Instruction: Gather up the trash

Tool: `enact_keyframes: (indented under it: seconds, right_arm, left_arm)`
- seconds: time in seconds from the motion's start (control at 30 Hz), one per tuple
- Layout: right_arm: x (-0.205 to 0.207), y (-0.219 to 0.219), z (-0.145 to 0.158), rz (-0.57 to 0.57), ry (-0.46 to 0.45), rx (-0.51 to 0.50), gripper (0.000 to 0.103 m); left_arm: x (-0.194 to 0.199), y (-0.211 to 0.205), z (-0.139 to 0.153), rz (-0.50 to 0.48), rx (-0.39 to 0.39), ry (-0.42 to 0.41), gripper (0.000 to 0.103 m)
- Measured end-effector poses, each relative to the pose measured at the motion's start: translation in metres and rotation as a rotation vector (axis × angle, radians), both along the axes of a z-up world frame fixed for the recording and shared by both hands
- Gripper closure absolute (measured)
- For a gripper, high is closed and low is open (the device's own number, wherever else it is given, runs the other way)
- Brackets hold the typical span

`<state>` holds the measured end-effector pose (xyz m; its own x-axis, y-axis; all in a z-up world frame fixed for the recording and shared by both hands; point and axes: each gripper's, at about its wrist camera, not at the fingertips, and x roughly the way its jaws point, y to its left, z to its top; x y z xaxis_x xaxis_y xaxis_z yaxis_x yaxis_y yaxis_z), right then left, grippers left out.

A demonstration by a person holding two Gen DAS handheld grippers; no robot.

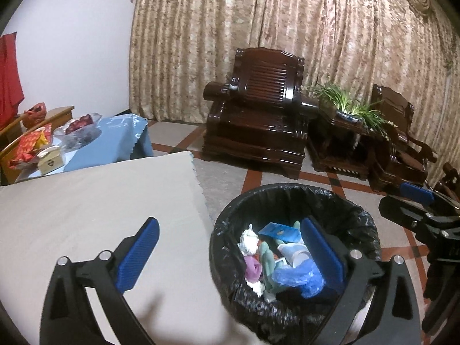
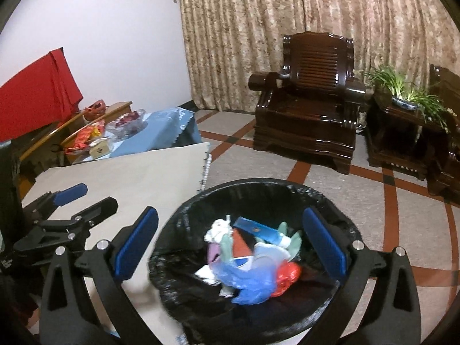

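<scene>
The round bin lined with a black plastic bag (image 2: pixel 258 258) stands on the tiled floor just beside the beige-covered table (image 1: pixel 100 201), holding crumpled blue, white and red wrappers (image 2: pixel 250 258). It lies directly below and ahead of the right gripper (image 2: pixel 230 244), the nearer one; the left gripper (image 1: pixel 230 253) straddles the bin's table-side rim. Both sets of jaws stand wide apart, empty; no writing is legible.

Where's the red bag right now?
In the right wrist view, the red bag lies inside the bin, on its right side, touching the blue bag.
</scene>
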<state>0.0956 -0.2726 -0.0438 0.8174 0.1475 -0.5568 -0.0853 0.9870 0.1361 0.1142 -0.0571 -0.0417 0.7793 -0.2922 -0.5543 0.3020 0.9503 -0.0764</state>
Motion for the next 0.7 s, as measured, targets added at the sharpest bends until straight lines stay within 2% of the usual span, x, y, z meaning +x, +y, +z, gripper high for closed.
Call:
enact_keyframes:
  seconds: [0.33,0.7]
  right_arm:
    - [-0.026,0.025,0.029,0.003,-0.032,-0.013,0.005]
    - [-0.051,0.041,0.06,0.037,-0.088,-0.045,0.005]
  left_arm:
    - [-0.039,0.025,0.026,0.065,0.005,-0.028,0.006]
    - [-0.07,0.032,0.062,0.077,0.009,-0.12,0.006]
